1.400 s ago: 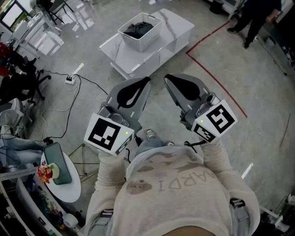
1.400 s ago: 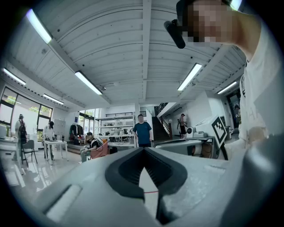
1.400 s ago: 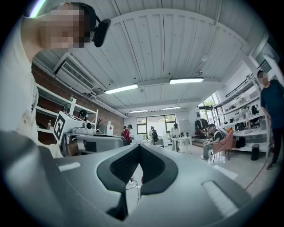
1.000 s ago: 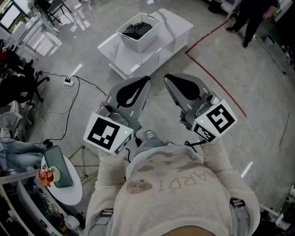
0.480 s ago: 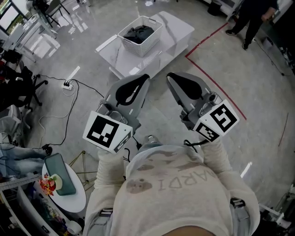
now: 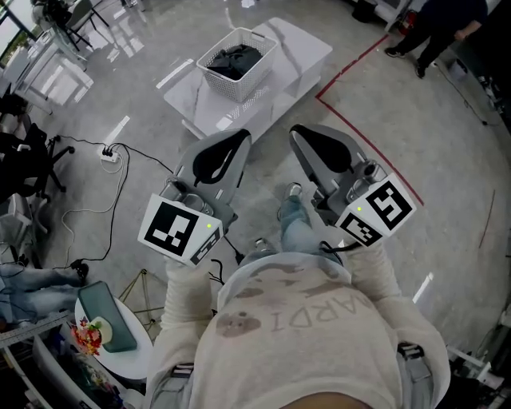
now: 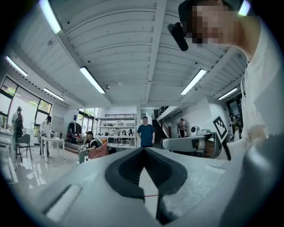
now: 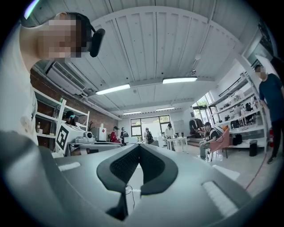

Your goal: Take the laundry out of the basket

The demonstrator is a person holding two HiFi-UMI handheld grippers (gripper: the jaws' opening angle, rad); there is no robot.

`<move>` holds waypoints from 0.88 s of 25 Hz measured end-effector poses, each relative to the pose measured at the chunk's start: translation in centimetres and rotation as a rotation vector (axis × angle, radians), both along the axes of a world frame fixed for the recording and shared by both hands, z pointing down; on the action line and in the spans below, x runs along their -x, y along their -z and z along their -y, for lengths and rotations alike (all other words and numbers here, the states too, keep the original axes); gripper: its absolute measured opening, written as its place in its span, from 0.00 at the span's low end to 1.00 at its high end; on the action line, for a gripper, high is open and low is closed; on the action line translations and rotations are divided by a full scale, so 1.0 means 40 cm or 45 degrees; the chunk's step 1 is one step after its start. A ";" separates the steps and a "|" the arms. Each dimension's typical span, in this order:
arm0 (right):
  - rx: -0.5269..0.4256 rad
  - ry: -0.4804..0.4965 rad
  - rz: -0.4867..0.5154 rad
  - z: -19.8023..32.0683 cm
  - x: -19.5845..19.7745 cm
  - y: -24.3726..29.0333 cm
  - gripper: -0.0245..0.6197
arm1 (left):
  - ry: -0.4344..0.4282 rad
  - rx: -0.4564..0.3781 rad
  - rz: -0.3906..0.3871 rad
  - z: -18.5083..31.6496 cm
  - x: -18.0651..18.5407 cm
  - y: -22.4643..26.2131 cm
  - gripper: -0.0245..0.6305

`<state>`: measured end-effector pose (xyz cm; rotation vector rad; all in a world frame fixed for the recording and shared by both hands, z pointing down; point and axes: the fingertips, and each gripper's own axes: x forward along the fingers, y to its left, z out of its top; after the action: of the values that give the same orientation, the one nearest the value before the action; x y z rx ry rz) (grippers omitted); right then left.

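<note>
A white slatted basket (image 6: 254, 77) stands on a low white table (image 6: 299, 49) at the top of the head view, across the floor from me. Dark laundry (image 6: 235, 58) lies piled inside it. My left gripper (image 6: 242, 134) and right gripper (image 6: 295, 130) are held side by side in front of the person's chest, well short of the table. Both point toward the basket. In the left gripper view the left gripper (image 7: 143, 150) has its tips together and holds nothing. The right gripper (image 8: 139, 146) likewise shows its tips touching, empty.
A red tape line (image 6: 351, 62) runs over the grey floor right of the table. A power strip with cables (image 6: 105, 152) lies at the left. A small round table (image 6: 120, 339) stands at the lower left. A bystander (image 6: 435, 24) stands at the top right.
The person has walked forward: the floor, cables and round table have slid down the view. One leg now shows between the grippers. Both grippers keep the same pose, shut.
</note>
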<state>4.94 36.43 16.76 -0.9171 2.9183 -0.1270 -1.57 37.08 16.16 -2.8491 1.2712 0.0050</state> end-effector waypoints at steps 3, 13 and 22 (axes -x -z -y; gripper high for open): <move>0.011 0.017 0.009 0.058 0.008 -0.006 0.08 | 0.019 0.007 0.003 0.052 0.010 -0.006 0.04; 0.012 0.078 0.025 0.309 0.013 -0.009 0.08 | 0.082 0.019 0.016 0.286 0.018 -0.005 0.04; -0.001 0.128 0.035 0.564 -0.067 0.009 0.08 | 0.126 0.012 0.033 0.534 -0.062 0.011 0.04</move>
<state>7.62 13.87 16.40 -0.7624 2.9384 -0.1436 0.90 15.72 15.73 -2.7808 1.4095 -0.0390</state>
